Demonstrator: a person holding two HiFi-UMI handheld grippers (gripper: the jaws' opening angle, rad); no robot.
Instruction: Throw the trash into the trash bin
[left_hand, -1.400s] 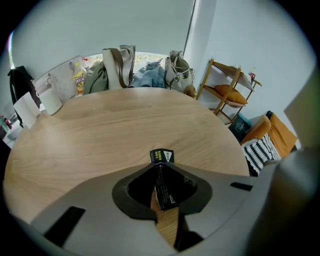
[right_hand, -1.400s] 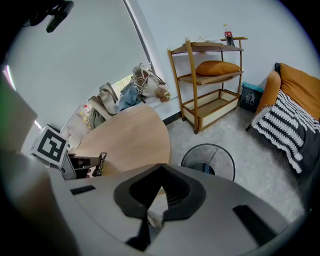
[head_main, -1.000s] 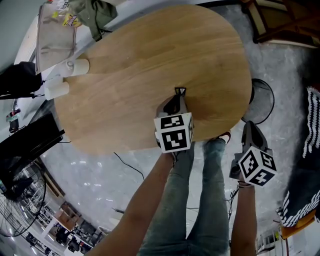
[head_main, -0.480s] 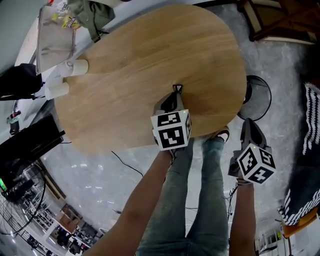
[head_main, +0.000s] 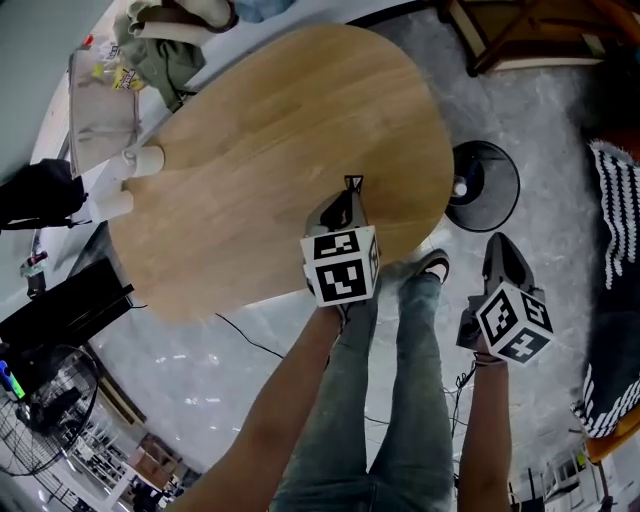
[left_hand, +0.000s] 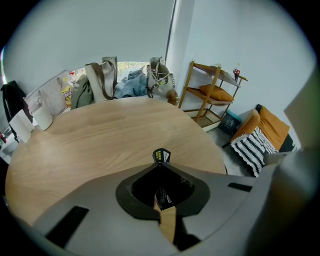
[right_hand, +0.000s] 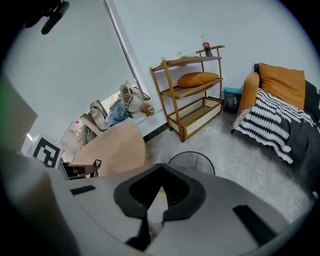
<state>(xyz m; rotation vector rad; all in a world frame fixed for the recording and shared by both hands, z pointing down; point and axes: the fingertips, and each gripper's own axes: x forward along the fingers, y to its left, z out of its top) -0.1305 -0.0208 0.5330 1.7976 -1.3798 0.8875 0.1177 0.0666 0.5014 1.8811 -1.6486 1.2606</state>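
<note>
Small black wrapper (left_hand: 161, 156) (its printed tip poking out) sits pinched in the left gripper (left_hand: 161, 163) above the table (head_main: 270, 150), near its edge. Round black wire trash bin (head_main: 483, 185) stands upright just beside that table.

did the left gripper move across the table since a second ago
Yes. Against the table, the left gripper has shifted toward the table's right-hand edge in the head view, the side nearest the trash bin.
</note>
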